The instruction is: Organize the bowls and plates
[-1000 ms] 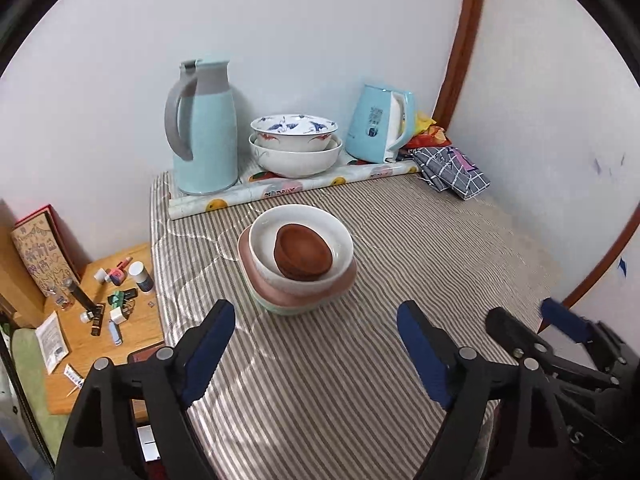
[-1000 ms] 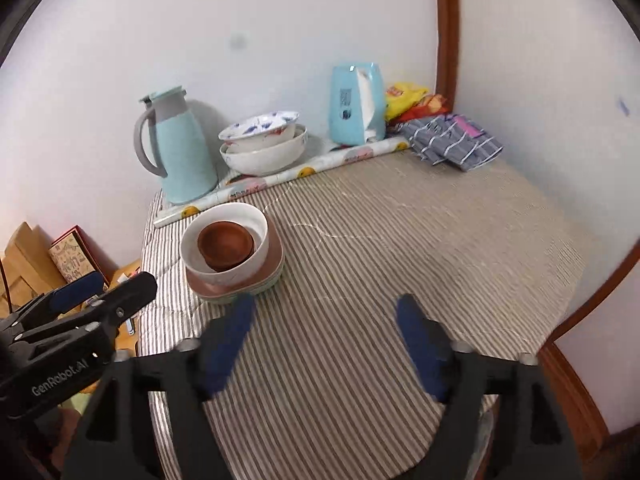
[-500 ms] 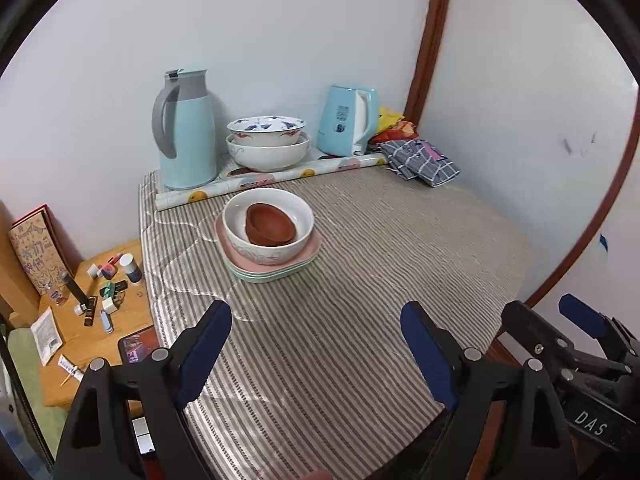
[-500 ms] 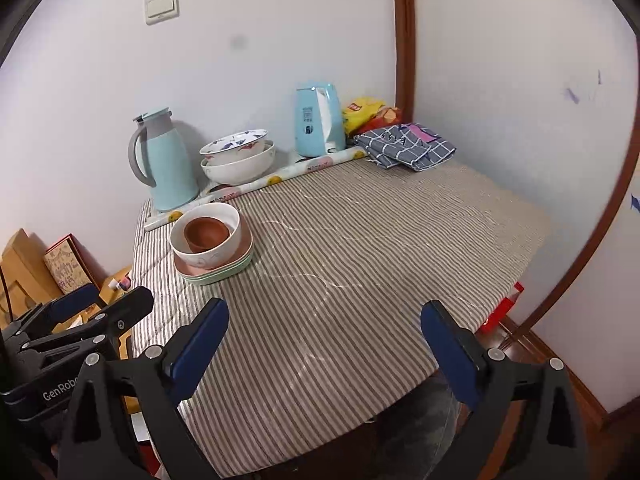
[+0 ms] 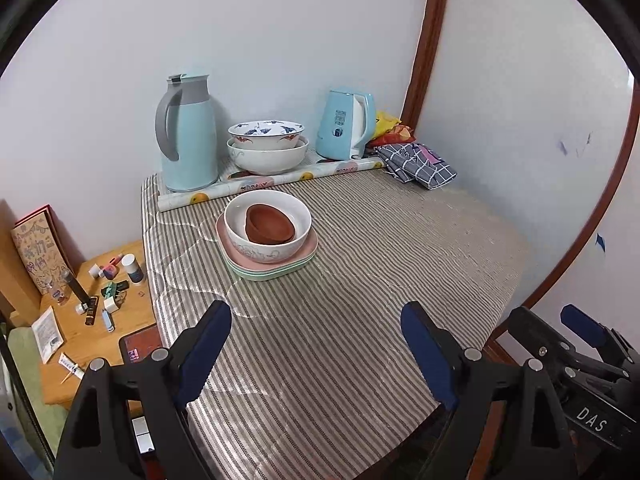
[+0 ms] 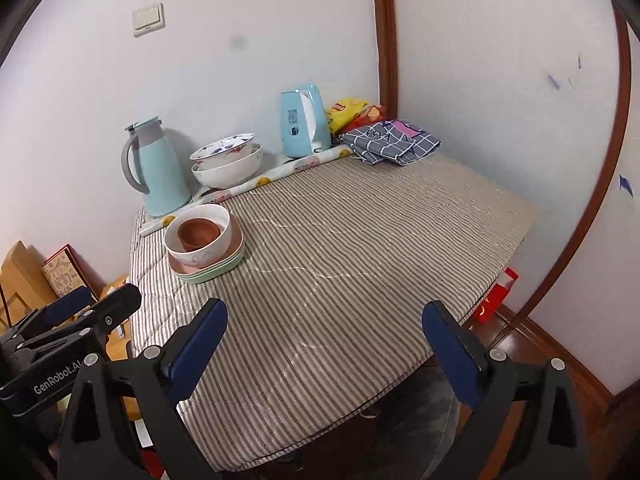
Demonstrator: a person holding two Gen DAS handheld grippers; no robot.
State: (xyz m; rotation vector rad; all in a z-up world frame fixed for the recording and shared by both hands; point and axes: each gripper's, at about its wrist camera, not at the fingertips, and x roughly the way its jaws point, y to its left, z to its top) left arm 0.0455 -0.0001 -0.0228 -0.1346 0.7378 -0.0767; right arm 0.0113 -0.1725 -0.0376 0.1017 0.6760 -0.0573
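A table covered in a grey-and-white striped cloth (image 5: 360,300) stands in the corner of a white-walled room with brown wooden trim. Toward its back left lies the task's stack: a small reddish-brown bowl (image 5: 269,225) tilted inside a white ceramic bowl (image 5: 267,227), which sits on a pink square plate (image 5: 310,245) resting on pale green plates (image 5: 276,273). Behind it, against the wall, a blue-patterned white bowl (image 5: 265,134) nests in a larger plain white bowl (image 5: 267,157), between a tall pale blue thermos jug (image 5: 188,133) and a light blue electric kettle (image 5: 347,124). A folded grey checked cloth (image 5: 416,160) lies in the far corner.

The left gripper (image 5: 316,344) hangs over the near part of the table, its jaws spread wide with nothing between them. The right gripper (image 6: 324,340) is likewise over the near edge, jaws wide apart and empty. Both are well apart from the dishes.

The stacking looks finished: bowls nested by size, plates underneath. If anything remains, it is probably seating the tilted brown bowl flat, or joining the two stacks. That calls for a reach forward to the back left and a grip on a bowl rim, without sliding the plates below.
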